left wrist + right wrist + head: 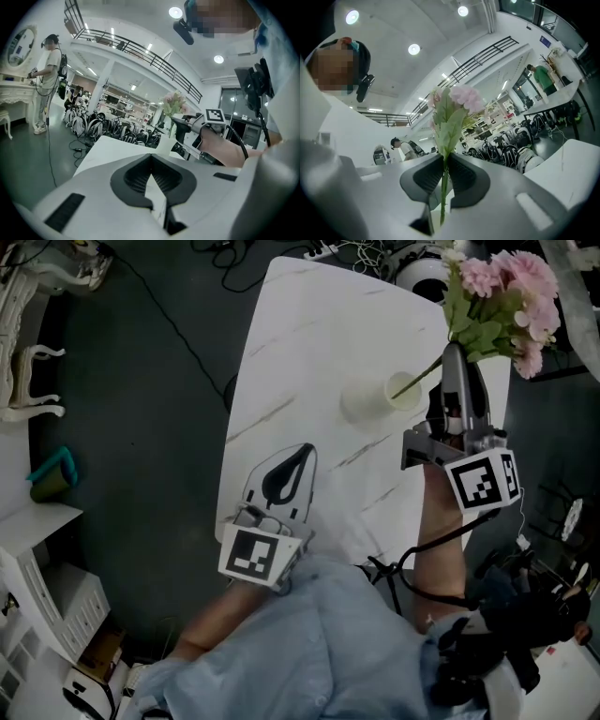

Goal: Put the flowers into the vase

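Observation:
A bunch of pink flowers [502, 296] with green leaves is held by its thin green stem in my right gripper [455, 351], which is shut on the stem above the table's right side. The stem runs down between the dark pads [461, 176], with the blooms [454, 105] beyond the tips of the right gripper [444, 157]. Its lower end hangs over the mouth of the white vase [375, 399] on the white marble table [300, 343]. My left gripper [302, 454] rests lower left on the table, shut and empty [151, 158]. From it I see the flowers [173, 103] at the right.
Dark floor with cables [178, 334] lies left of the table's left edge. White furniture [28, 352] and a teal object [52, 474] stand at the far left. A person [49, 79] stands by a white dresser across the room.

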Demonstrator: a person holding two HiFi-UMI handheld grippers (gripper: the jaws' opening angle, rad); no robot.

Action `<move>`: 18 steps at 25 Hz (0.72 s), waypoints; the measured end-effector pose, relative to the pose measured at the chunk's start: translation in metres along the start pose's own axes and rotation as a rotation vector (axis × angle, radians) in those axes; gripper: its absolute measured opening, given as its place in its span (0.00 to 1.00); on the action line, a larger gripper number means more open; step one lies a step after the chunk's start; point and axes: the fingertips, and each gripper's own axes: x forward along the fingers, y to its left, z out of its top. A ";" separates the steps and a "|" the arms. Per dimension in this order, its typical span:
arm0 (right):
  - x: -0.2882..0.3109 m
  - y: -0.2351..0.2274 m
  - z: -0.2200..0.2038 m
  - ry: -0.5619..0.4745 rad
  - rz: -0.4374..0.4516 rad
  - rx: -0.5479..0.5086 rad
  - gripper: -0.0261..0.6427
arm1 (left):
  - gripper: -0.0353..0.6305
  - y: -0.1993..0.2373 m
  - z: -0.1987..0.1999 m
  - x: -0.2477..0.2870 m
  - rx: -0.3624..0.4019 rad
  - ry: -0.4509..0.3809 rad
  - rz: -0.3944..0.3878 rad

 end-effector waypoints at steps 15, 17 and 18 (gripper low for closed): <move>-0.026 0.014 -0.079 0.165 -0.014 -0.276 0.11 | 0.06 -0.004 -0.015 0.001 0.002 0.020 -0.045; -0.025 0.013 -0.080 0.178 -0.021 -0.304 0.12 | 0.06 -0.004 -0.013 0.003 0.004 0.018 -0.048; -0.024 0.012 -0.081 0.188 -0.022 -0.319 0.12 | 0.06 -0.004 -0.012 0.005 0.002 0.015 -0.049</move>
